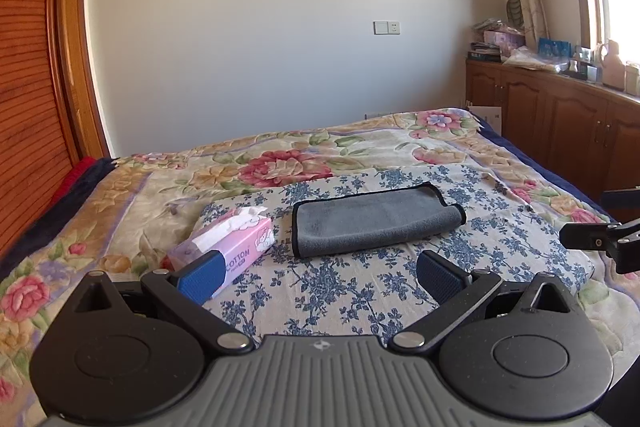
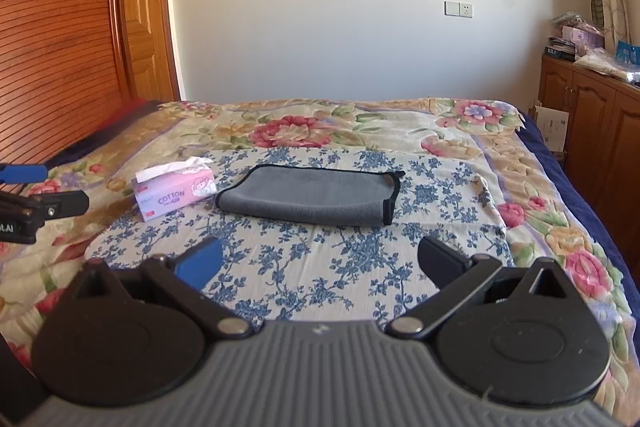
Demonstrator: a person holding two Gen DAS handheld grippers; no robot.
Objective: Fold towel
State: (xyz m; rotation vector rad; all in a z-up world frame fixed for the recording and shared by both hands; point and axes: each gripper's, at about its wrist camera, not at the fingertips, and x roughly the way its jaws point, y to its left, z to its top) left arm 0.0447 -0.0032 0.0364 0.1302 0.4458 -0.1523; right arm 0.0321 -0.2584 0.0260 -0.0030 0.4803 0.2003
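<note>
Clearly, in the left wrist view the left tongs (image 1: 316, 273) stand wide open and hold nothing, their blue pads low in the frame on either side of bare blue-flowered cloth (image 1: 320, 291). The grey towel (image 1: 374, 221) lies in the middle of the frame, beyond the pads, already doubled once with a rolled fold at its right end and its black-bound edges at the left. A pink tissue box (image 1: 232, 247) sits just beside the towel's left end, partly behind the left pad. The right tongs (image 1: 600, 241) show at the right edge.

From the right wrist view, the right tongs (image 2: 318, 261) are likewise spread wide and empty, low in the frame. The towel (image 2: 316, 197) lies centre frame on the floral bed (image 2: 560, 227), its bound edge at the right, the tissue box (image 2: 176, 193) to its left.

For a clean next fold, I judge each tongs should pinch one bound corner through all layers, lift together, and carry across evenly. The left approach should keep clear of the tissue box.
</note>
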